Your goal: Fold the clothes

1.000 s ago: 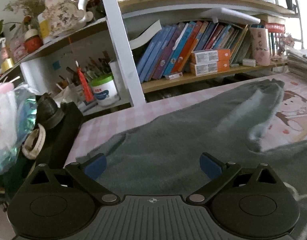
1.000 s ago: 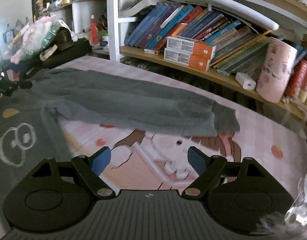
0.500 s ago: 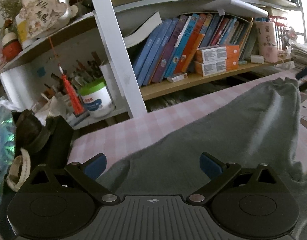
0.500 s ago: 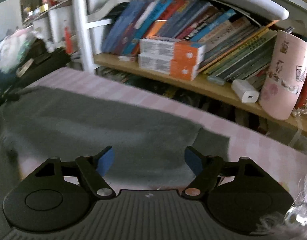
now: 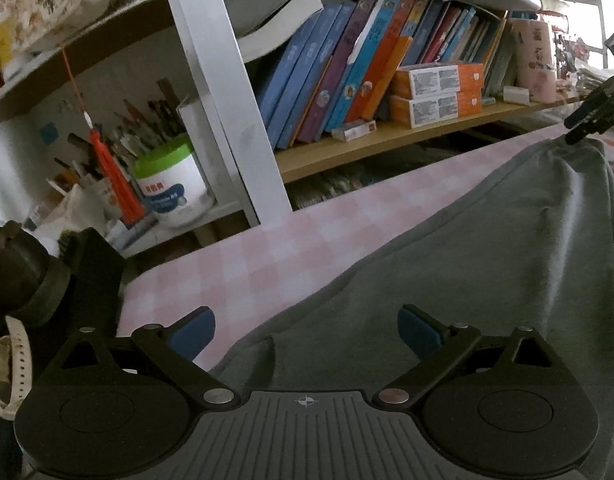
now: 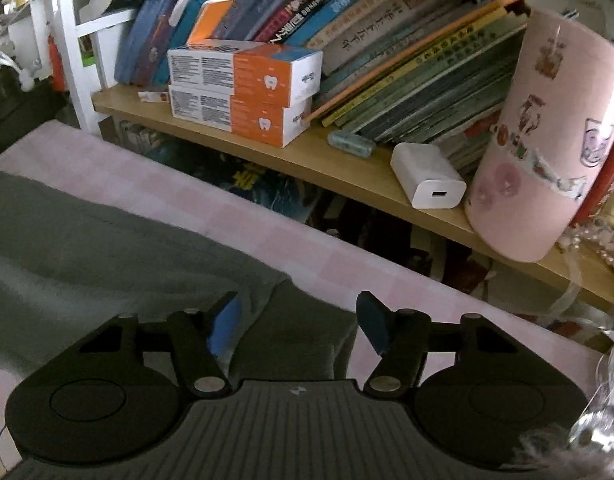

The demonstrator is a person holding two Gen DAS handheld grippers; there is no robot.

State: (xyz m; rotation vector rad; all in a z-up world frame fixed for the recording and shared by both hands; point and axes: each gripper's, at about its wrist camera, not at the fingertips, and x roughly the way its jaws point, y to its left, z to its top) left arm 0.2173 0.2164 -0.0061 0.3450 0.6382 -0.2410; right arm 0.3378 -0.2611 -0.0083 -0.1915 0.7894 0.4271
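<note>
A grey garment (image 5: pixel 487 248) lies spread on the pink checked cloth (image 5: pixel 275 256). My left gripper (image 5: pixel 307 332) stands open low over the garment's near edge, nothing pressed between its blue pads. In the right wrist view the garment's sleeve cuff (image 6: pixel 299 328) lies between the fingers of my right gripper (image 6: pixel 297 326); its jaws are closing and the pads stand apart from the fabric. The right gripper also shows as a dark shape (image 5: pixel 595 112) at the sleeve's far end in the left wrist view.
A bookshelf runs along the table's far edge with leaning books (image 5: pixel 367 60), two orange boxes (image 6: pixel 243 92), a white charger (image 6: pixel 427 176) and a pink cylinder (image 6: pixel 547 152). A green-lidded jar (image 5: pixel 171 184) and a dark bag (image 5: pixel 47 280) stand at the left.
Both grippers moved forward toward the shelf and lower over the garment. The right gripper came over the sleeve cuff and its jaws narrowed. The left stayed open.
</note>
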